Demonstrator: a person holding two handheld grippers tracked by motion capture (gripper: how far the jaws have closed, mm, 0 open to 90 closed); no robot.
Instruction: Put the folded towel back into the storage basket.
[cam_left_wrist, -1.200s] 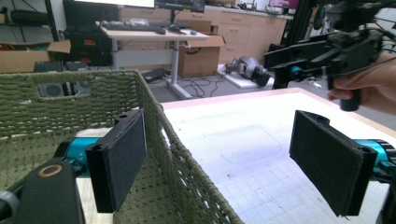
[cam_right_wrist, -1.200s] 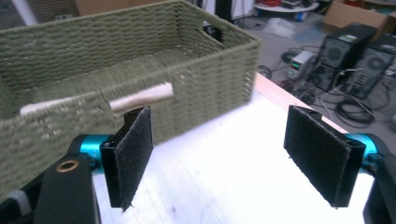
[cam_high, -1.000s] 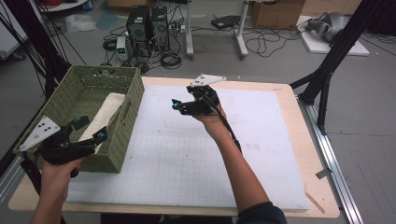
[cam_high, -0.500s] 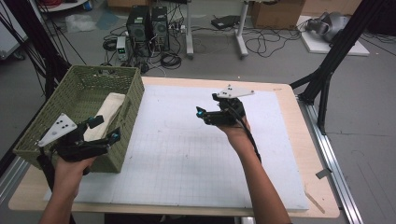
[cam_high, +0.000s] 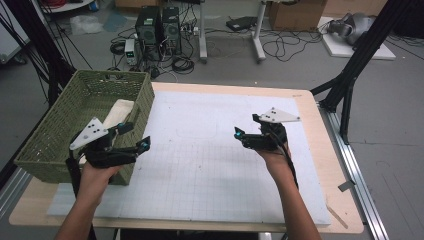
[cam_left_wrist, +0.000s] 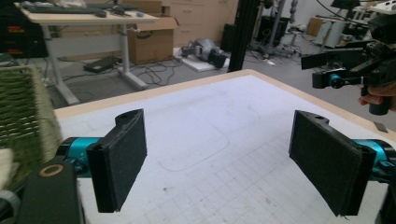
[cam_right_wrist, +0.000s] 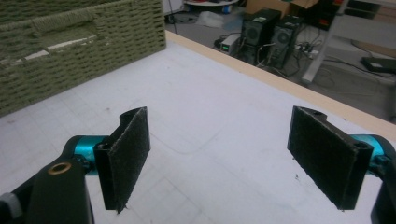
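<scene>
Both grippers have shifted nearer: left gripper (cam_high: 134, 138) off the green basket (cam_high: 60, 130), right gripper (cam_high: 245, 134) rightward over the mat (cam_high: 200, 170); each gapes, grasping nothing.

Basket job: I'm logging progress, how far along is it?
Done: a pale item lies in the green basket. In hand: nothing; the left gripper by the basket and the right gripper over the white mat are both open. Left: I see nothing loose on the mat to pack.
</scene>
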